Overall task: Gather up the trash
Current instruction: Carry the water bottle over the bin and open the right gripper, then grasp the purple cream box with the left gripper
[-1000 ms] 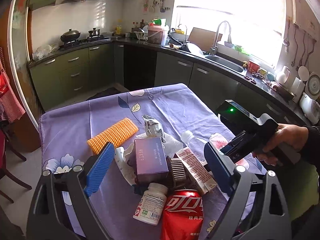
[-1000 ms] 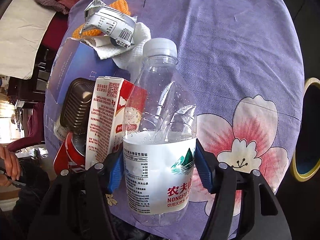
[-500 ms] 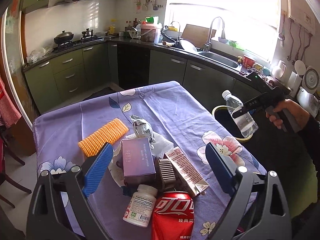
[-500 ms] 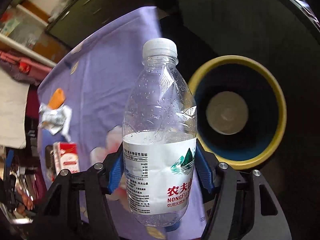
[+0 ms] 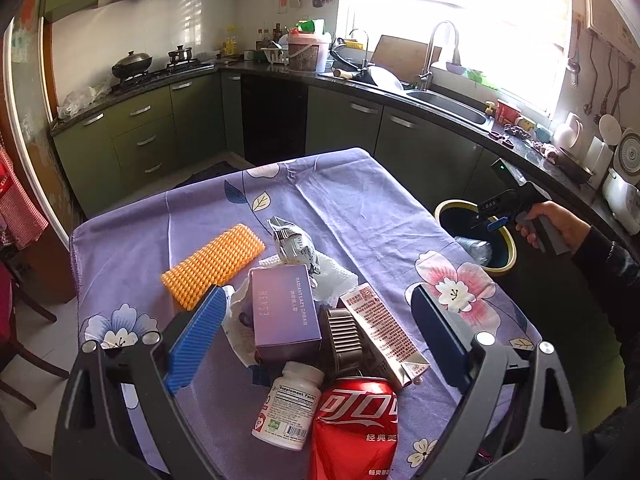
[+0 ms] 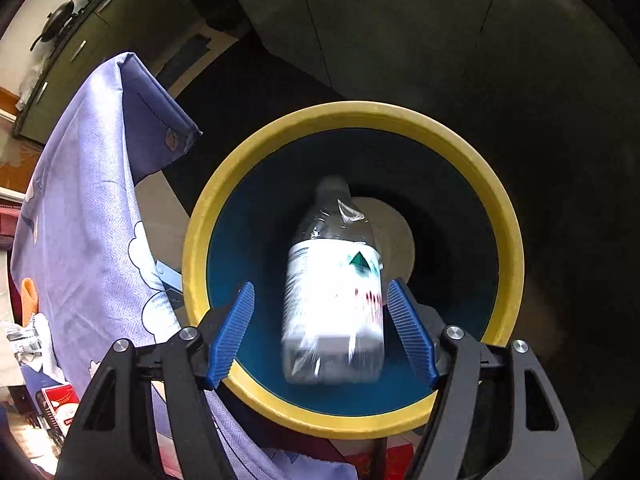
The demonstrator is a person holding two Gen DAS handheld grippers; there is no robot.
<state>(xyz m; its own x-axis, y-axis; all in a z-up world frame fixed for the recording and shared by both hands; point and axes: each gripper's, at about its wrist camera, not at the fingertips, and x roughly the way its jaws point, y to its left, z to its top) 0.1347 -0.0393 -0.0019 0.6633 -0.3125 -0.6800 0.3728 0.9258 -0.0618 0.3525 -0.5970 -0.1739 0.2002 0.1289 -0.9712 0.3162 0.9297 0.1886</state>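
Note:
My right gripper [image 6: 320, 330] is open above the yellow-rimmed blue bin [image 6: 502, 220]. A clear water bottle [image 6: 334, 292] is blurred, falling free into the bin between the fingers. In the left wrist view the right gripper [image 5: 490, 222] is over the bin [image 5: 506, 258] beside the table. My left gripper [image 5: 316, 340] is open and empty over a trash pile: a red cola can [image 5: 354, 428], white pill bottle [image 5: 290, 404], purple box [image 5: 282, 312], milk carton [image 5: 382, 332], dark ridged cup [image 5: 342, 334], crumpled wrapper [image 5: 294, 242], tissue [image 5: 336, 278].
An orange ridged sponge [image 5: 214, 264] lies on the purple flowered tablecloth [image 5: 340, 200]. Green kitchen cabinets [image 5: 152, 136] and a counter with a sink [image 5: 448, 100] lie beyond. A chair [image 5: 16, 320] stands at the table's left.
My right gripper carried the bottle off the table to over the bin, opened and let it go; the bottle now drops. The left gripper has stayed open over the pile.

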